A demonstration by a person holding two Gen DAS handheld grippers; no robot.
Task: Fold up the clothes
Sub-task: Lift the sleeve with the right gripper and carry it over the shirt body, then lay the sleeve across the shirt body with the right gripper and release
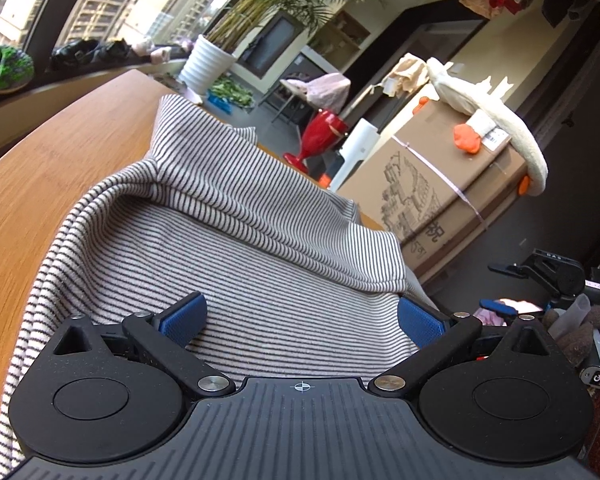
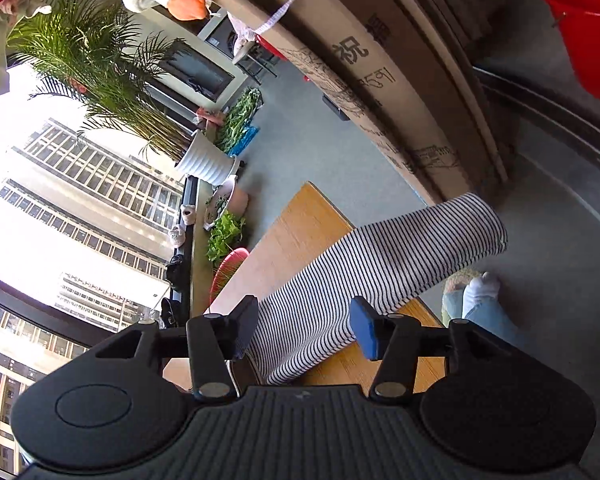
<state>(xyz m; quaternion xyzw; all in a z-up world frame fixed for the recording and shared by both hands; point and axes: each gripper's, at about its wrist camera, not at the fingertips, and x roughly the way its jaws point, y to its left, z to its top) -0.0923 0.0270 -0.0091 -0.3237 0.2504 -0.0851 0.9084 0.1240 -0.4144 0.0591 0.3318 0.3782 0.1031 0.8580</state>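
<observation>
A black-and-white striped garment point(image 1: 260, 248) lies bunched on the wooden table point(image 1: 60, 160), with a thick fold running across its middle. My left gripper point(image 1: 302, 320) hovers low over its near part, open wide, with the blue pads point(image 1: 184, 320) on either side of flat cloth. In the right wrist view a striped sleeve point(image 2: 400, 252) stretches across the table point(image 2: 300, 220) and hangs over its far edge. My right gripper point(image 2: 304, 330) stands open above the sleeve's near end, and the cloth fills the gap between its fingers point(image 2: 366, 332).
A large cardboard box point(image 1: 440, 184) with a plush goose point(image 1: 496, 116) on it stands beyond the table. Farther off stand a red vase point(image 1: 320, 136) and a palm in a white pot point(image 1: 206, 64). A person's socked foot point(image 2: 480, 288) is on the floor near a red bucket point(image 2: 584, 28).
</observation>
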